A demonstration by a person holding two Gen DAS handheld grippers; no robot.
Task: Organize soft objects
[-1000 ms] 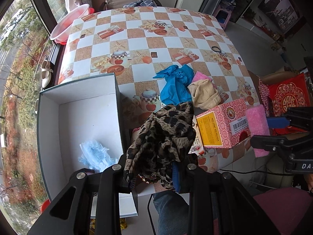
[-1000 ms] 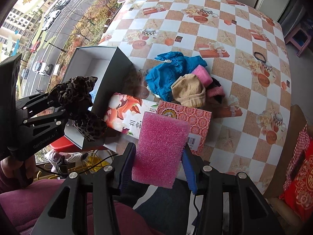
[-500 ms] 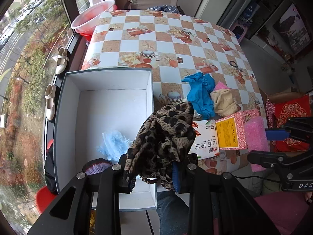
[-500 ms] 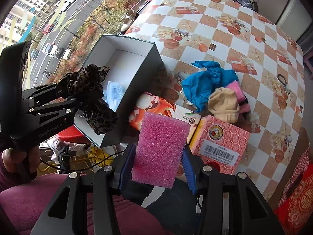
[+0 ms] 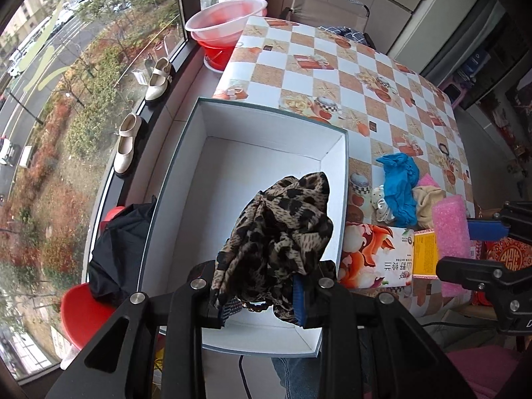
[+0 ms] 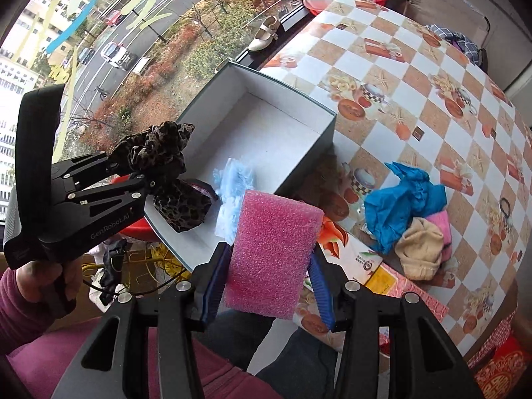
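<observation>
A table with a checkered cloth (image 5: pixel 332 76) stands beside a big window, and at its window-side edge sits an open box (image 5: pixel 345 173), white inside, which serves here as the landmark.

In the left wrist view, the left gripper (image 5: pixel 257 302) hangs above the near part of the box, and its jaws pinch a leopard-print cloth (image 5: pixel 279 229). Right of the box, touching its wall, lies a flat printed carton (image 5: pixel 375 256). Further right of the box is a pile with a blue cloth (image 5: pixel 399 183) and a beige cloth (image 5: pixel 427 204). The right gripper (image 5: pixel 462 242) comes in from the right edge with a pink sponge (image 5: pixel 450 229) in it. Left of the box, on the window sill, stand 2 cream shoes (image 5: pixel 128 143), and beyond the box a pink basin (image 5: pixel 226 20).

In the right wrist view, the right gripper (image 6: pixel 266 282) has its 2 jaws pressed on the pink sponge (image 6: pixel 274 259), which is above the near corner of the box (image 6: pixel 299 159). Inside the box lies a light blue soft thing (image 6: pixel 232 183). The left gripper (image 6: pixel 139 173), held by a hand (image 6: pixel 50 279), keeps the leopard-print cloth (image 6: pixel 166 173) over the left wall of the box. The blue cloth (image 6: pixel 402 206) and the beige cloth (image 6: pixel 420 247) lie on the table right of the box.
</observation>
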